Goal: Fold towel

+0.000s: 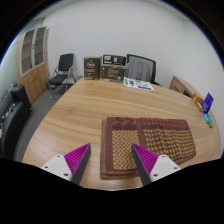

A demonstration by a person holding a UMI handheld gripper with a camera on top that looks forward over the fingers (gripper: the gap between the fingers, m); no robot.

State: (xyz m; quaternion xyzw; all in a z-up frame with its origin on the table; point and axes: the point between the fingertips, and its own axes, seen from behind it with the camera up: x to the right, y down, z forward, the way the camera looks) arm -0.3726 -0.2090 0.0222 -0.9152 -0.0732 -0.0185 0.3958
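Note:
A brown patterned towel [145, 140] with a dark border lies flat on the wooden table [80, 115], just ahead of my fingers and stretching to the right. My gripper [112, 158] is open and empty. Its left finger [75, 157] is over bare table to the left of the towel's near corner. Its right finger [150, 160] is over the towel's near edge. The towel's near left corner lies between the two fingers. I cannot tell whether the fingers touch the towel.
Papers [138, 85] lie at the table's far side. An office chair [141, 68] stands behind it, another chair [63, 71] by a cabinet [33, 62] at the left. A low shelf [103, 66] stands against the back wall. Coloured things [207, 103] sit at the table's right end.

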